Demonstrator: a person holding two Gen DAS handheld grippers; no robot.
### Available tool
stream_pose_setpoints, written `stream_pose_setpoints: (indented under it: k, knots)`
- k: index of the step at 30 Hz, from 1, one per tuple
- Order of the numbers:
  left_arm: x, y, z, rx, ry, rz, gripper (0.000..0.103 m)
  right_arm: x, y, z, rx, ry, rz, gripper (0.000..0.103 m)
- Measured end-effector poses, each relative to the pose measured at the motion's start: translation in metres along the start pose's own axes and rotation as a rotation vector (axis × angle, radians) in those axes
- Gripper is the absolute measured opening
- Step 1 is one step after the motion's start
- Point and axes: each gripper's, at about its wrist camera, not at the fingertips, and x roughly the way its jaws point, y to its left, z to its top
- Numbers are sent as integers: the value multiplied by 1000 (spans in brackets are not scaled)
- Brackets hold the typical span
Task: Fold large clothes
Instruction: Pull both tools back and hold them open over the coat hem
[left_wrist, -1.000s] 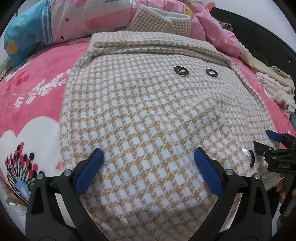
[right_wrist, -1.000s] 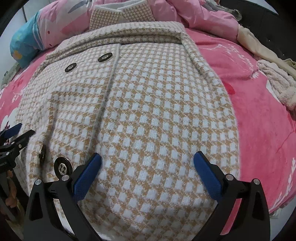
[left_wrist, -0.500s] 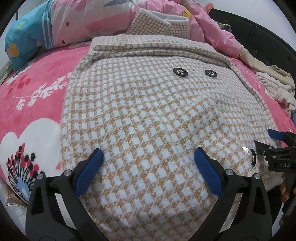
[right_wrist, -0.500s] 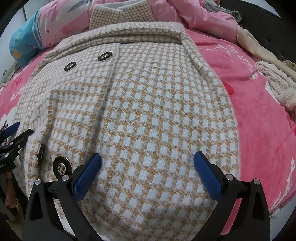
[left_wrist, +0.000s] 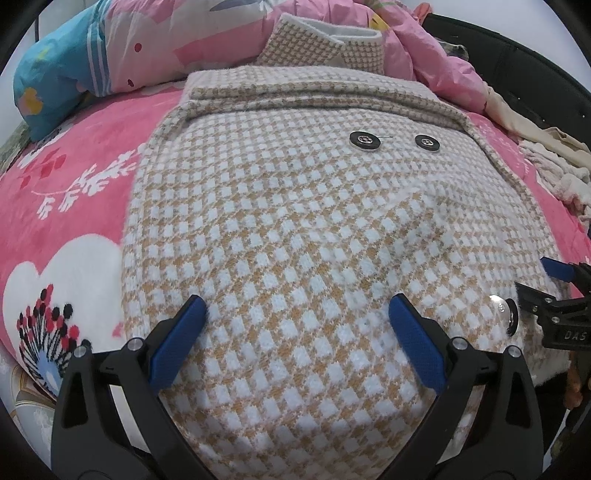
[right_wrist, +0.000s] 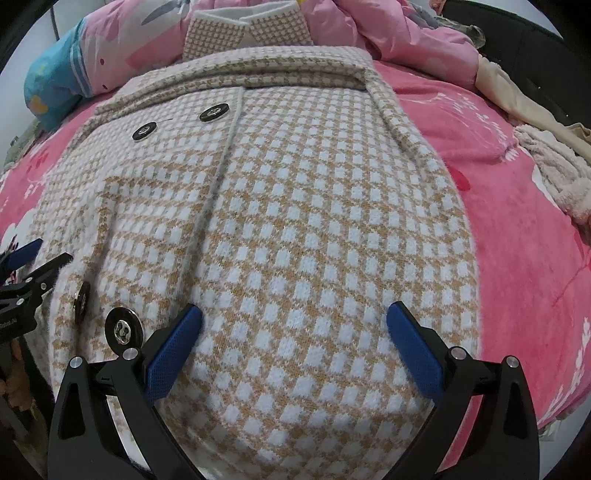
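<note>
A tan-and-white houndstooth coat (left_wrist: 295, 221) lies flat on a pink bed, collar at the far end, black buttons (left_wrist: 364, 140) on its front. It also fills the right wrist view (right_wrist: 295, 229). My left gripper (left_wrist: 295, 328) is open, its blue pads over the coat's near left hem. My right gripper (right_wrist: 291, 328) is open over the near right hem, a button (right_wrist: 123, 326) just left of it. Each gripper shows at the edge of the other's view: the right one (left_wrist: 554, 295) and the left one (right_wrist: 26, 266).
A pink floral blanket (left_wrist: 74, 192) covers the bed. A blue and pink pillow (left_wrist: 66, 70) and pink quilt (right_wrist: 399, 33) lie at the head. Cream and beige clothes (right_wrist: 554, 166) are piled at the right, by a dark bed frame (right_wrist: 535, 48).
Both grippers have drifted slightly, so the coat sits a little lower in the views. They stay open and the coat has not moved.
</note>
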Motion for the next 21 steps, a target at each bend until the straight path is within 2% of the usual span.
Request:
stream_pose_setpoints:
  k: [3, 8, 14, 18, 21]
  knots:
    - [0, 1, 0, 1, 1, -2, 97, -11, -5, 4, 7, -16, 7, 97]
    - [1, 0, 0, -3, 2, 5, 97, -36, -2, -10, -35, -88, 7, 97]
    - [2, -3, -1, -14, -13, 17, 97, -16, 3, -29, -84, -47, -10, 97]
    - [-14, 0, -7, -37, -77, 25, 96, -15, 3, -28, -69, -54, 5, 97]
    - [-38, -1, -18, -4, -149, 18, 96, -14, 1, -29, -72, -54, 10, 97]
